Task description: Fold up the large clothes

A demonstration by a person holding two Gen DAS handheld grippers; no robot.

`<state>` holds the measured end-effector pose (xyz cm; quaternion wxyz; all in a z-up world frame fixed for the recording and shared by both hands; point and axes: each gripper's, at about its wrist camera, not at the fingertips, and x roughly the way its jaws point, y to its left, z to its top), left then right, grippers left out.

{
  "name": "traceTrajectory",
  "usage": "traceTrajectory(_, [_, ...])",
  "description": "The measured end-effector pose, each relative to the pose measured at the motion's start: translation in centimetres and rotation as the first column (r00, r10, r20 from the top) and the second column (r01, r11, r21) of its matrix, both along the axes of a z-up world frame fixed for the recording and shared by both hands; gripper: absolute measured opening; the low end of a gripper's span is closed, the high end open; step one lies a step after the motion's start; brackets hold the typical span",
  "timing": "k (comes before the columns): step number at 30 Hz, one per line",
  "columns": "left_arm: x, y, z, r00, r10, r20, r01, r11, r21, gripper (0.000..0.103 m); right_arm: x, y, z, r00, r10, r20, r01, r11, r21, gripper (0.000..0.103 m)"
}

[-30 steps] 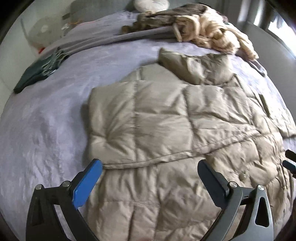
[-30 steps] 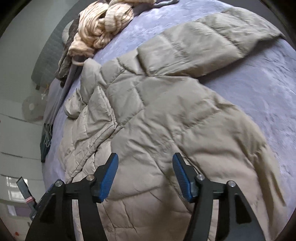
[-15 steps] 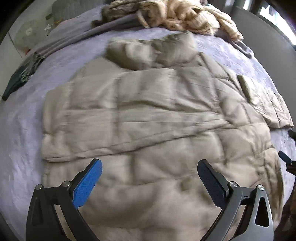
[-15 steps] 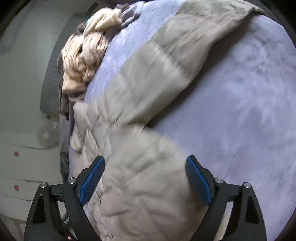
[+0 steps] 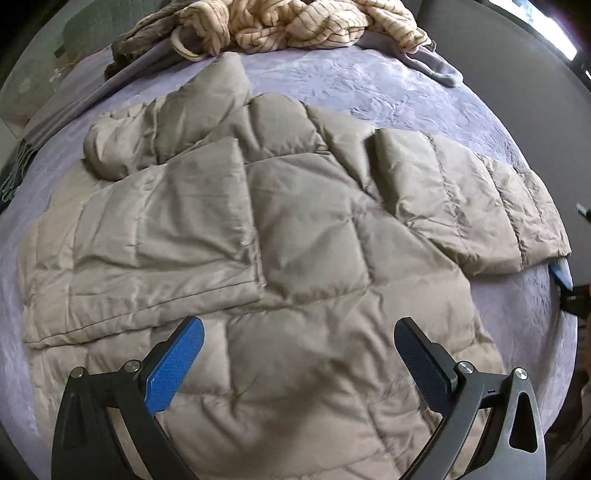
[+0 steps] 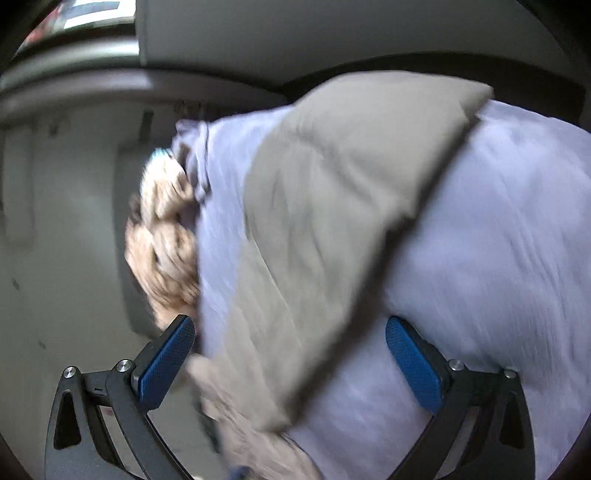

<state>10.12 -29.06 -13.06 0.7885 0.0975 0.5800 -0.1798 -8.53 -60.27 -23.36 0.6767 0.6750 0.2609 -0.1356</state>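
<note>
Grippers poised over a quilted beige jacket on the bed.

Left gripper (image 5: 299, 354) tilts steeply down over the jacket (image 5: 295, 236), jaws spread wide with nothing pinched; the jacket lies flat on the lavender bedspread (image 5: 369, 85) under and ahead of it, one sleeve (image 5: 469, 206) stretching away to its right. Right gripper (image 6: 290, 356) points at a shallower slant, jaws spread as wide as they go, the blurred sleeve (image 6: 332, 221) running forward between them, unpressed. Striped cream fabric (image 5: 295, 22) is heaped far ahead.
</note>
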Motion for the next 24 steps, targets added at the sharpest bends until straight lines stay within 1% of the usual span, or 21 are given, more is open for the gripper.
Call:
traceTrajectory(3, [0.2,-0.5,0.1,1.0,0.003,-0.001,-0.003,1.0,0.007,0.103,1.0,-1.6,-0.6,0.998,-0.037,0.049,0.034,0.998,0.061,0.101])
traceTrajectory(5, [0.4,-0.3,0.2,1.0,0.014,0.005,-0.014,1.0,0.007,0.103,1.4,-2.3,-0.9,0.995,-0.066,0.076,0.058,0.993,0.101,0.088])
traceTrajectory(6, [0.5,0.0,0.3,1.0,0.021,0.008,-0.021,1.0,0.006,0.103,1.6,-2.5,-1.3,0.993,-0.075,0.087,0.063,0.99,0.129,0.068])
traceTrajectory(7, [0.6,0.4,0.4,1.0,0.028,0.013,-0.029,1.0,0.006,0.103,1.9,-2.6,-1.6,0.994,-0.079,0.082,0.066,0.986,0.153,0.038])
traceTrajectory(9, [1.1,1.6,0.5,0.999,0.045,0.019,-0.045,0.999,0.008,0.103,2.3,-2.8,-2.1,0.993,-0.088,0.076,0.072,0.979,0.19,0.012])
traceTrajectory(10, [1.3,2.4,0.5,0.998,0.054,0.023,-0.054,0.998,0.007,0.103,2.5,-2.7,-1.9,0.992,-0.091,0.086,0.074,0.98,0.185,0.01])
traceTrajectory(12, [1.9,4.0,0.6,0.997,0.075,0.031,-0.075,0.997,0.006,0.103,3.1,-2.1,-0.5,0.991,-0.078,0.112,0.062,0.988,0.139,0.01])
traceTrajectory(14, [2.5,5.7,0.6,0.995,0.09,0.038,-0.09,0.996,0.001,0.103,4.0,-1.0,1.3,0.99,-0.04,0.134,0.029,0.996,0.08,0.01])
traceTrajectory(16, [3.1,7.7,0.6,0.993,0.106,0.049,-0.106,0.994,-0.001,0.103,5.7,0.9,3.9,0.988,0.033,0.15,-0.032,0.999,-0.009,0.01])
traceTrajectory(18, [3.8,9.5,0.5,0.991,0.12,0.057,-0.121,0.993,0.005,0.103,7.9,3.5,6.6,0.981,0.126,0.145,-0.11,0.987,-0.114,0.01])
traceTrajectory(20, [4.4,11.5,0.5,0.989,0.134,0.062,-0.135,0.991,0.01,0.103,10.8,7.3,9.3,0.964,0.238,0.116,-0.207,0.951,-0.23,0.01])
traceTrajectory(21, [4.7,12.7,0.6,0.988,0.143,0.065,-0.144,0.99,0.012,0.103,12.4,9.7,10.4,0.95,0.299,0.089,-0.262,0.92,-0.292,0.01])
traceTrajectory(23, [5.2,14.8,0.8,0.985,0.158,0.075,-0.159,0.987,0.016,0.103,15.5,14.6,11.9,0.91,0.412,0.035,-0.368,0.845,-0.388,0.01])
traceTrajectory(24, [5.4,16.1,0.9,0.982,0.169,0.087,-0.171,0.985,0.021,0.103,17.1,17.4,12.3,0.883,0.468,0.006,-0.421,0.8,-0.428,0.01])
